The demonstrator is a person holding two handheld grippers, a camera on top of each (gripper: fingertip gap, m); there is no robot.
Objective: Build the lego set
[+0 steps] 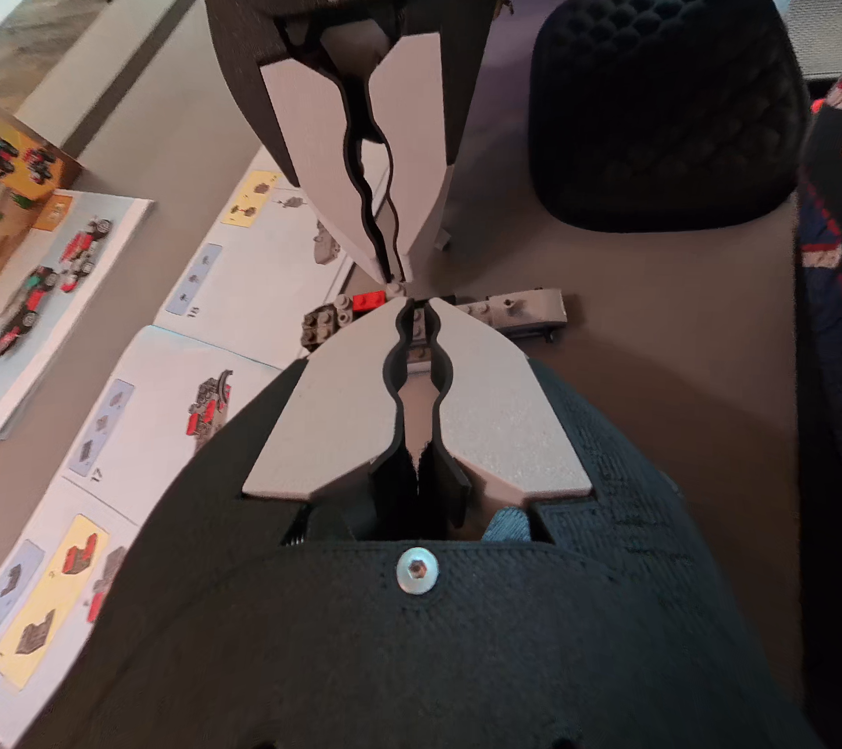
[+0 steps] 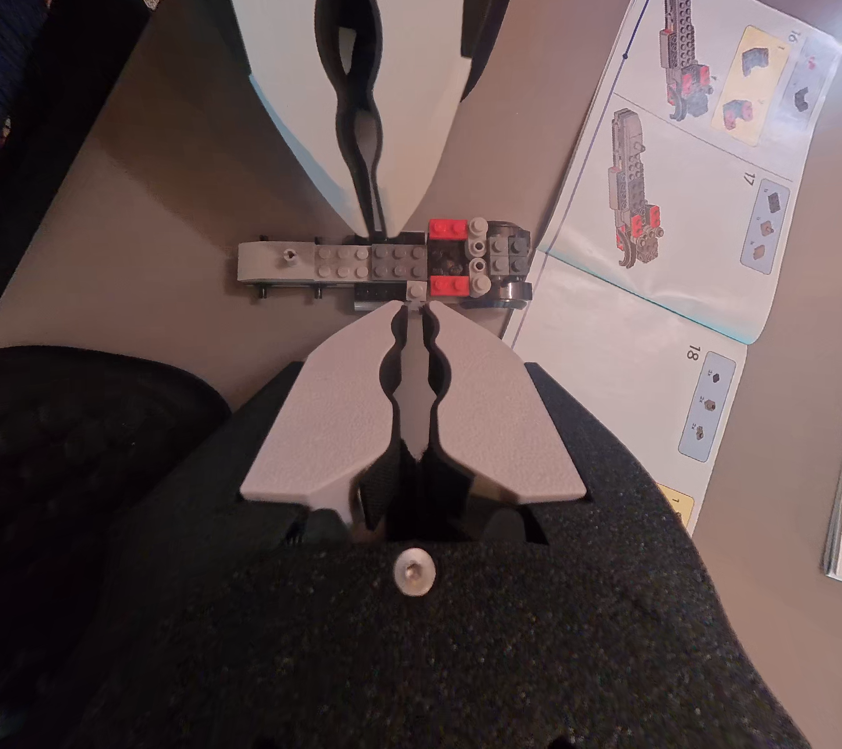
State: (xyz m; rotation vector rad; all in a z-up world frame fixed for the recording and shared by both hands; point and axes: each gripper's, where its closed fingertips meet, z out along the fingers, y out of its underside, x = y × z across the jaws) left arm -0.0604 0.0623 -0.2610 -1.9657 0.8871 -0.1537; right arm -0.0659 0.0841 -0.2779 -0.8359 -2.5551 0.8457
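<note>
The brown surface [image 2: 191, 162] carries everything. On it, in the left wrist view, a black dimpled case [image 1: 670, 98] lies near the far right edge, well apart from the printed matter on the other side: an open instruction booklet [image 2: 683, 198] with pictured building steps, and beyond it a yellow box [image 1: 27, 166] and a second printed sheet [image 1: 68, 271] showing finished red and black vehicles.

Between the case and the booklet lies the partly built lego model [image 2: 382, 262], a long, low grey body lying flat on the surface. One end is a smooth light grey plate with a single stud; the middle is studded grey plates over black ones; the other end, touching the booklet's edge, has two red bricks [image 2: 449, 228], a row of round light grey pieces and a dark curved part.

The two grippers face each other across the model. The left gripper [image 2: 376, 233] comes down on the model's far long side, its fingers nearly closed, tips touching the black edge; whether they actually pinch it cannot be told. The right gripper [image 2: 413, 307] meets the near long side, and its fingers are clenched on a small light grey piece [image 2: 415, 292] that sits at the model's edge beside the near red brick.
</note>
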